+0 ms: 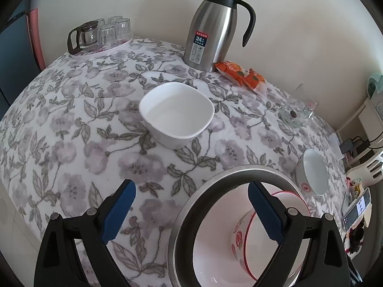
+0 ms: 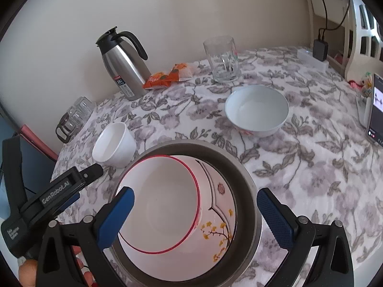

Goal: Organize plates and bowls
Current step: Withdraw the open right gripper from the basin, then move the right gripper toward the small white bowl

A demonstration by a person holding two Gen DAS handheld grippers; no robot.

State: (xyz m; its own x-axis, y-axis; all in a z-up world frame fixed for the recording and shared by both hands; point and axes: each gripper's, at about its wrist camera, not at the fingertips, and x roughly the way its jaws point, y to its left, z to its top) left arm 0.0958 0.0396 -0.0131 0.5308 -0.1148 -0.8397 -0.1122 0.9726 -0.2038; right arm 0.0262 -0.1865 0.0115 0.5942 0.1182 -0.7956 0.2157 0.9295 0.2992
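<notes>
Already a nest is forming near the bench (image 2: 311,179) edge: a red-rimmed bowl (image 2: 162,205) sits inside a painted plate or bowl, both within a steel basin (image 2: 241,167), evidently to stack by size. Both the left hand-held gripper (image 1: 191,212) and right hand-held gripper (image 2: 195,217) are spread, pinching nothing. A square white bowl (image 1: 177,113) and round white bowl (image 2: 257,108) stand apart, unstacked. The basin's near side is cut off.

Steel basin (image 1: 205,196) cut off at bottom edge; red-rimmed bowl (image 1: 282,217) inside it partly hidden behind the gripper finger (image 1: 263,212).
</notes>
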